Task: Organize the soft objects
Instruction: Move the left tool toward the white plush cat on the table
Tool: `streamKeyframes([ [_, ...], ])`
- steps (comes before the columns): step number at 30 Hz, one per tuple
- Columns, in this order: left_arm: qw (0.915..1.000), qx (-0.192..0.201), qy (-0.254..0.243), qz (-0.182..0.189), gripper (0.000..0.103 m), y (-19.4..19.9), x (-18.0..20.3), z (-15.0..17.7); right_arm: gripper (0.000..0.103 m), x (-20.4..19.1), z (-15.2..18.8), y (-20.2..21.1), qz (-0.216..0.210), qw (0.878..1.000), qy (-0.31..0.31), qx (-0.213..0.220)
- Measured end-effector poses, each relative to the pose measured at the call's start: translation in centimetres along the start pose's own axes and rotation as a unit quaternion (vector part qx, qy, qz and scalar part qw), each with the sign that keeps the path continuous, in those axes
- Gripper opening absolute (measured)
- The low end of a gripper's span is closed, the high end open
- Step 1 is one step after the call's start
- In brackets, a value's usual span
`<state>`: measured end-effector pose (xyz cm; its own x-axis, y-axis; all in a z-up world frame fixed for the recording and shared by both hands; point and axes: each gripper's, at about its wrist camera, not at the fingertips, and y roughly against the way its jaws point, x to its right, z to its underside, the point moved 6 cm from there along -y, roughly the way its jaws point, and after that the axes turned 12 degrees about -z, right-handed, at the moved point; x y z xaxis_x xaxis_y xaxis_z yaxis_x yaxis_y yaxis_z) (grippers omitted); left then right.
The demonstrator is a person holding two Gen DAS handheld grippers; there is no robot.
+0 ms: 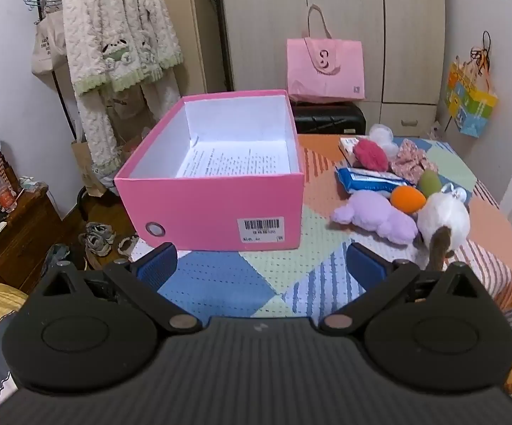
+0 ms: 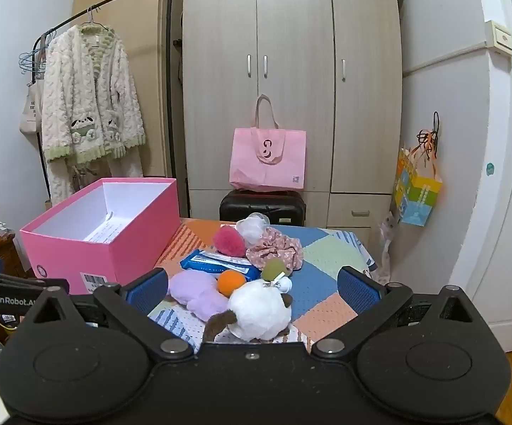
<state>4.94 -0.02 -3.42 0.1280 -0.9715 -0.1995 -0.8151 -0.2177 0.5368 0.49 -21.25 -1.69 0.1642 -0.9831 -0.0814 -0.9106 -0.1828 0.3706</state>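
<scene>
In the left wrist view, the left gripper (image 1: 261, 265) hangs with its jaws spread wide and nothing between them, just in front of the open pink box (image 1: 210, 191), which holds only a printed sheet. To the right of the box, on the patchwork cloth (image 1: 220, 283), lies the pile of soft things: a purple plush (image 1: 376, 217), an orange ball (image 1: 407, 198) and a white plush (image 1: 443, 217). In the right wrist view, the right gripper (image 2: 252, 288) is likewise spread and empty, with the white plush (image 2: 259, 310) lying between its fingers but not pinched, right of the pink box (image 2: 100, 233). The sorting seems barely begun; the next move likely calls for closing on the white plush and carrying it left into the box.
</scene>
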Motion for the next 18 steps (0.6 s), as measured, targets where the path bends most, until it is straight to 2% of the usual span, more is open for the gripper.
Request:
streamKeyframes([
  [7, 1.0, 0.004, 0.001, -0.004, 0.103, 0.0, 1.1, 2.0, 0.103, 0.1, 0.1, 0.2, -0.002, 1.0, -0.003, 0.0],
  [8, 0.9999, -0.012, -0.004, 0.0, 0.103, -0.3, 0.9, 1.2, 0.103, 0.1, 0.1, 0.2, -0.002, 1.0, -0.003, 0.0],
  [10, 0.9998, -0.017, -0.007, 0.003, 0.103, -0.6, 1.3, 1.0, 0.103, 0.0, 0.2, 0.2, -0.002, 1.0, -0.001, 0.0],
  [18, 0.9999, 0.0, -0.002, 0.012, 0.103, -0.1, 1.0, 1.1, 0.103, 0.1, 0.3, 0.5, -0.003, 1.0, 0.002, -0.001],
])
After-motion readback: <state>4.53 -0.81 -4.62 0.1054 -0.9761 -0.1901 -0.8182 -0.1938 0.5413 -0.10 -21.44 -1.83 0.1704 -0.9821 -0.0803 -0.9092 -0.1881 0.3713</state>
